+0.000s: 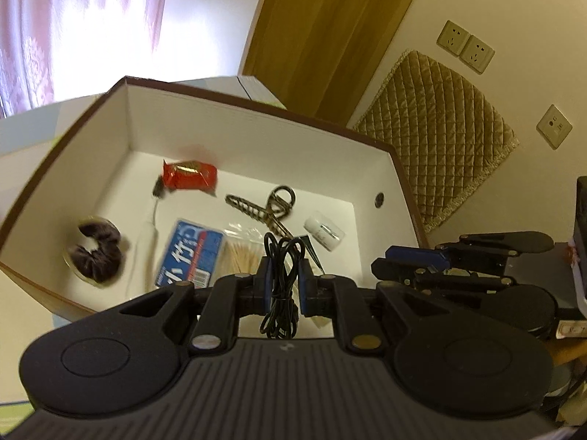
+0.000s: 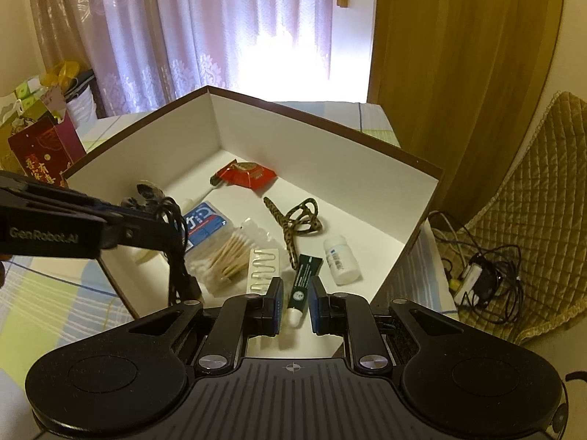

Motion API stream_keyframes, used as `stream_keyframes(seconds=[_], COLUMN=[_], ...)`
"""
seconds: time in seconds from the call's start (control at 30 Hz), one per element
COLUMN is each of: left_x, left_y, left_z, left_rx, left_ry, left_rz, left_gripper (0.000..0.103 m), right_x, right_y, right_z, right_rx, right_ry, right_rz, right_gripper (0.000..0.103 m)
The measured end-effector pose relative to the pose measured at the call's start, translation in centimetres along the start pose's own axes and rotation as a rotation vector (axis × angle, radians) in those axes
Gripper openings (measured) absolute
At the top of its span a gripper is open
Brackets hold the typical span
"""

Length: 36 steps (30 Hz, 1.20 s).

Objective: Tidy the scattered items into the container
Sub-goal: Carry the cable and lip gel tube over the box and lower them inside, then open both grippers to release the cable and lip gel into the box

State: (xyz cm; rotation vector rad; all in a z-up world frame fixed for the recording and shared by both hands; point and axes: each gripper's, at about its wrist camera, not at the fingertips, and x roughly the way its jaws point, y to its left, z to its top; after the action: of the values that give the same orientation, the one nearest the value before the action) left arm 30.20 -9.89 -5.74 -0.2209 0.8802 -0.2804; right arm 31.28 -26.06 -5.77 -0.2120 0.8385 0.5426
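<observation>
Right wrist: tube between parted fingers.

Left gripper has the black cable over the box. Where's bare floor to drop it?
Bare floor in the box: the far strip behind the red packet, and between the hair clip and right wall. Crowded near the cotton swabs, green tube and white bottle.

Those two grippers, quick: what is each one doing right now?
Left gripper: jaws closed on a bundled black cable, above the box.
Right gripper: jaws open, holding nothing; a green tube lies between them.
</observation>
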Motion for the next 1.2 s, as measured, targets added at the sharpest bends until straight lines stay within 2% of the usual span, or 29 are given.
stream_keyframes(seconds=[0.47, 0.57, 0.67, 0.73, 0.9, 1.0, 1.13, 1.17, 1.2], left_x=[1.1, 1.3, 0.9, 0.6, -0.2, -1.1, -2.5, -2.9, -3.3], left_y=[-0.3, -0.1, -0.3, -0.4, -0.5, -0.8, -1.4, -1.5, -1.6], left_z=[-1.0, -1.1, -1.1, -1.1, -1.3, -1.2, -1.2, -1.2, -1.3], left_rx=[-0.094, -0.13, -0.125, -0.126, -0.131, -0.121, -0.1, -0.096, -0.092], left_ry=[0.053, 0.071, 0.063, 0.059, 0.055, 0.039, 0.023, 0.018, 0.012], left_rz=[-0.015, -0.028, -0.011, -0.007, 0.015, 0.029, 0.063, 0.072, 0.083], left_gripper=[0.012, 0.023, 0.034, 0.045, 0.051, 0.066, 0.073, 0.075, 0.077], right_x=[-0.9, -1.3, -1.6, -1.8, -2.3, -2.7, -3.3, -3.5, -3.9], right_y=[0.3, 0.3, 0.4, 0.4, 0.6, 0.8, 1.2, 1.3, 1.5], right_z=[-0.6, -0.8, -0.8, -0.9, -1.0, -1.1, -1.3, -1.4, -1.4], right_rx=[0.006, 0.009, 0.008, 0.007, 0.008, 0.012, 0.017, 0.021, 0.031], right_ry=[-0.004, -0.011, -0.016, -0.019, -0.028, -0.032, -0.042, -0.046, -0.06], right_rz=[-0.006, -0.01, -0.01, -0.009, -0.009, -0.007, -0.005, -0.002, -0.01], right_gripper=[0.02, 0.02, 0.02, 0.02, 0.02, 0.02, 0.02, 0.044, 0.097])
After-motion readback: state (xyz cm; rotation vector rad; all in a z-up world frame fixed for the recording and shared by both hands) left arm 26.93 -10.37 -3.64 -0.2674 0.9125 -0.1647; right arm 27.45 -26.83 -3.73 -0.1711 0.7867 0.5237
